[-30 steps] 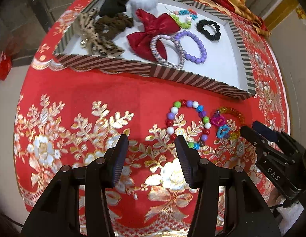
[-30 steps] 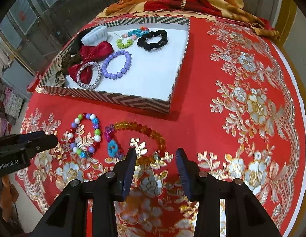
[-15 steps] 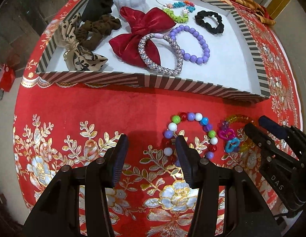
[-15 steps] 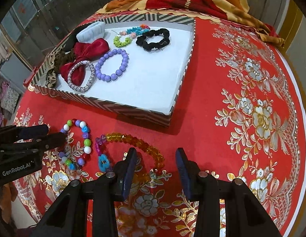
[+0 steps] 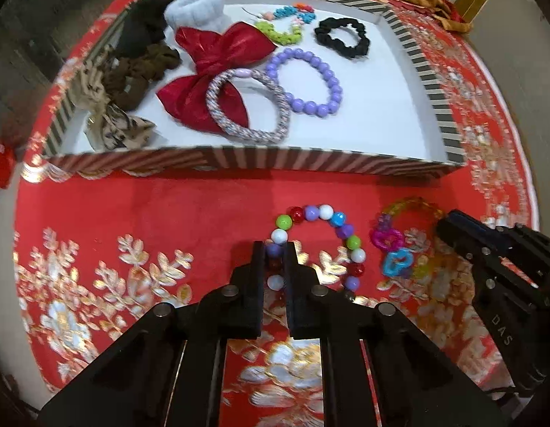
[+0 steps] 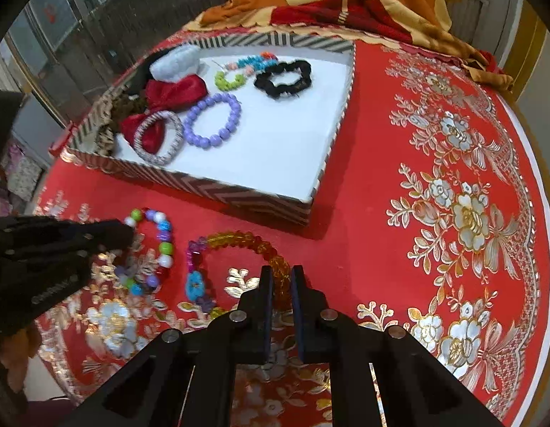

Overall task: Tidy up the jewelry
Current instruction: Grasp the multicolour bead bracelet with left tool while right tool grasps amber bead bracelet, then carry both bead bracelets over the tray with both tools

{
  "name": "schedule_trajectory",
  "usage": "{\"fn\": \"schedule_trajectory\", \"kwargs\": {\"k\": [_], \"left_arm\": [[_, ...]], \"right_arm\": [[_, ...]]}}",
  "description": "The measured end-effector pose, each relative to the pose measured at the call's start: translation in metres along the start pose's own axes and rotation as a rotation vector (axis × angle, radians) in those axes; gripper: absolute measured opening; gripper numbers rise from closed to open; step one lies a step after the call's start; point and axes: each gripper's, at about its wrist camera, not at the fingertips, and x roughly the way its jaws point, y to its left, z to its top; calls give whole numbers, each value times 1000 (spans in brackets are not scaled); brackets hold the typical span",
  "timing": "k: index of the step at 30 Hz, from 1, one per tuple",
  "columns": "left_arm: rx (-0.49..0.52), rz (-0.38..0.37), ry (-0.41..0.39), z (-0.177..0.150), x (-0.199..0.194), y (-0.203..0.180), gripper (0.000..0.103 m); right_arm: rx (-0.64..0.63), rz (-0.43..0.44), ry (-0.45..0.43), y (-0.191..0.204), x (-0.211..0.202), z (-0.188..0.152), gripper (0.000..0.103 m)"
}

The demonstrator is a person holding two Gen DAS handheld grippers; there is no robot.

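Both grippers, previously wide, are now clamped: left gripper (image 5: 275,249) on multicoloured bracelet (image 5: 324,211), right gripper (image 6: 281,274) on amber bracelet (image 6: 246,240); transfer to tray (image 5: 310,160) judged next.

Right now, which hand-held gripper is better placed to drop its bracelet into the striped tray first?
Probably the right hand-held gripper: it is shut on the amber bracelet, nearest the tray's bare white corner.

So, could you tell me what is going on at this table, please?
A person is tidying jewelry. The left hand-held gripper is shut on the multicoloured bead bracelet, and the right hand-held gripper is shut on the amber bead bracelet. Both bracelets lie on the red cloth beside the striped tray.
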Motion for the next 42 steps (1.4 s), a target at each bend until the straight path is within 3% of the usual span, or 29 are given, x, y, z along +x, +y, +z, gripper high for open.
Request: {"fn": "schedule_trajectory", "kwargs": {"k": [12, 27, 32, 39, 42], "left_arm": [[8, -84, -75, 11, -60, 2, 8], [41, -73, -186, 37, -118, 15, 8], [35, -68, -197, 50, -121, 20, 8], [-11, -83, -141, 46, -104, 39, 8], [-50, -100, -88, 39, -87, 52, 8]], "right_arm": [[3, 87, -94, 4, -59, 14, 9], [-40, 68, -195, 8, -104, 60, 9], [-37, 73, -193, 10, -98, 71, 9], [-60, 179, -84, 20, -54, 52, 10], [-71, 214, -26, 29, -28, 42, 23]]}}
